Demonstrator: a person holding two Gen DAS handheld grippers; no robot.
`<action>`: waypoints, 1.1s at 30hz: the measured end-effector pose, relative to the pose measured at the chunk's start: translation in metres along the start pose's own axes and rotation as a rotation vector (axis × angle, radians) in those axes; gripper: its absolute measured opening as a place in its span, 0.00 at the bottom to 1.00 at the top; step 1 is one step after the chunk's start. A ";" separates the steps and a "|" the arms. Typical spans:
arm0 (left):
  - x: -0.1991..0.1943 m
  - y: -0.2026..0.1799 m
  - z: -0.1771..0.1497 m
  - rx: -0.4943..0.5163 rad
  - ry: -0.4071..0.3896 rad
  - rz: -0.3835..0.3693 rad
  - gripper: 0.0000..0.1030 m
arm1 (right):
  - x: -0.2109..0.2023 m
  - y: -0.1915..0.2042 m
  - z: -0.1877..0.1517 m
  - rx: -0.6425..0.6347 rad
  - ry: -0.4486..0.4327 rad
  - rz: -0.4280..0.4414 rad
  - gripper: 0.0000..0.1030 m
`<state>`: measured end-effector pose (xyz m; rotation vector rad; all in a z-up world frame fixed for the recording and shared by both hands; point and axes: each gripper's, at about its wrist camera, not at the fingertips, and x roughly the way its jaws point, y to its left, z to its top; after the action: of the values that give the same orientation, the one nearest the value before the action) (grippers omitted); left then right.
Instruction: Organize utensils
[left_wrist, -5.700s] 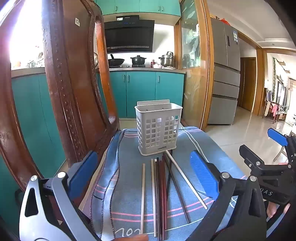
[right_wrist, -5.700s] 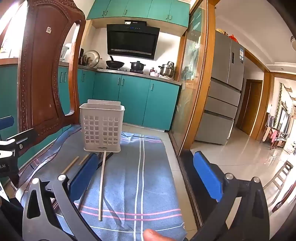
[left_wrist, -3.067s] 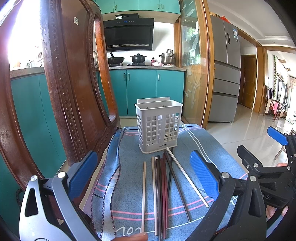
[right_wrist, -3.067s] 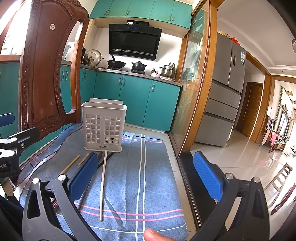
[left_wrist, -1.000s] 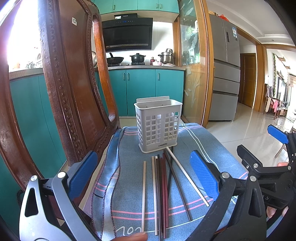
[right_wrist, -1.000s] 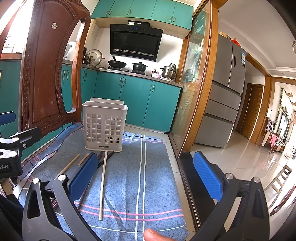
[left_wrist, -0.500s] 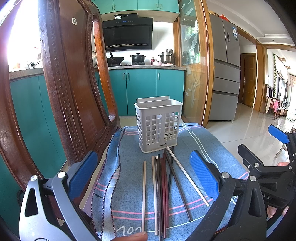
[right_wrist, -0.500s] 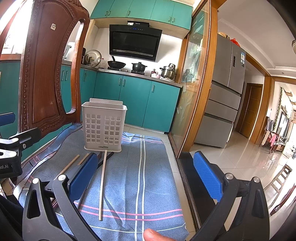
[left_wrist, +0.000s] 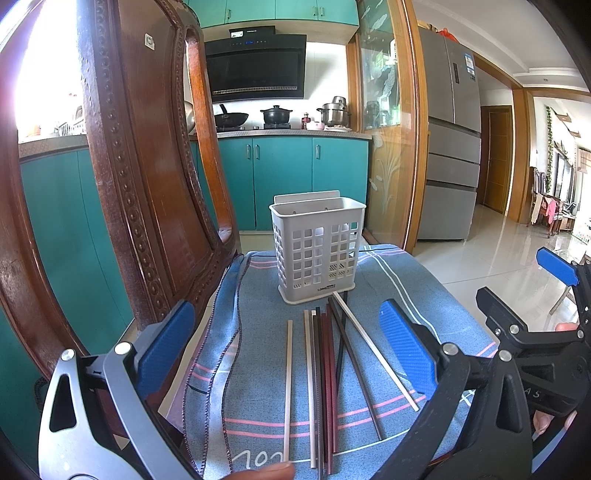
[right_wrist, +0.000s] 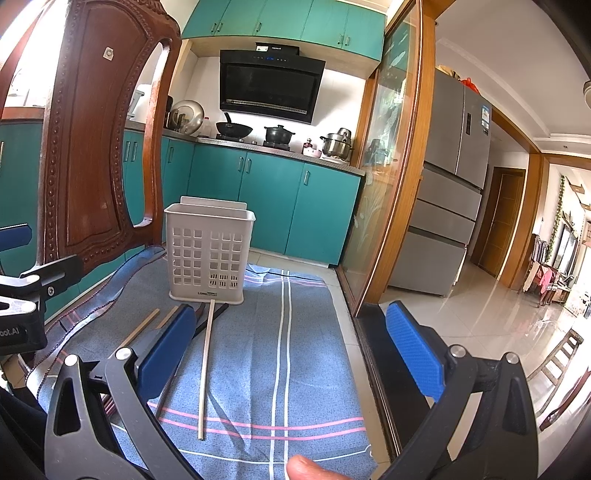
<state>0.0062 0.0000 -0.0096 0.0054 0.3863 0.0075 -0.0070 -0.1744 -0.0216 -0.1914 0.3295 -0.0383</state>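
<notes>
A white slotted utensil basket (left_wrist: 317, 248) stands upright on a blue cloth (left_wrist: 258, 317); it also shows in the right wrist view (right_wrist: 208, 252). Several chopsticks (left_wrist: 325, 365), pale, dark red and black, lie side by side on the cloth in front of it. One pale chopstick (right_wrist: 205, 363) lies a little apart on the right. My left gripper (left_wrist: 284, 354) is open and empty above the near ends of the chopsticks. My right gripper (right_wrist: 288, 354) is open and empty, right of the chopsticks.
A carved wooden chair back (left_wrist: 140, 177) rises close on the left of the cloth. The cloth's right edge (right_wrist: 340, 317) drops to a tiled floor (right_wrist: 480, 317). Teal kitchen cabinets (left_wrist: 295, 177) and a fridge (left_wrist: 450, 147) stand beyond.
</notes>
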 end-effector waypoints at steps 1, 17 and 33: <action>0.000 0.001 -0.001 0.000 0.001 0.000 0.97 | 0.000 0.000 0.000 -0.001 -0.001 -0.001 0.98; 0.000 0.000 0.000 0.001 0.001 0.000 0.97 | 0.000 0.001 0.000 -0.002 -0.002 0.000 0.98; 0.033 0.000 -0.015 0.038 0.178 0.047 0.97 | 0.025 -0.003 -0.008 -0.026 0.127 -0.055 0.96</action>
<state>0.0316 0.0005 -0.0356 0.0516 0.5645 0.0477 0.0137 -0.1802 -0.0362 -0.2241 0.4515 -0.1006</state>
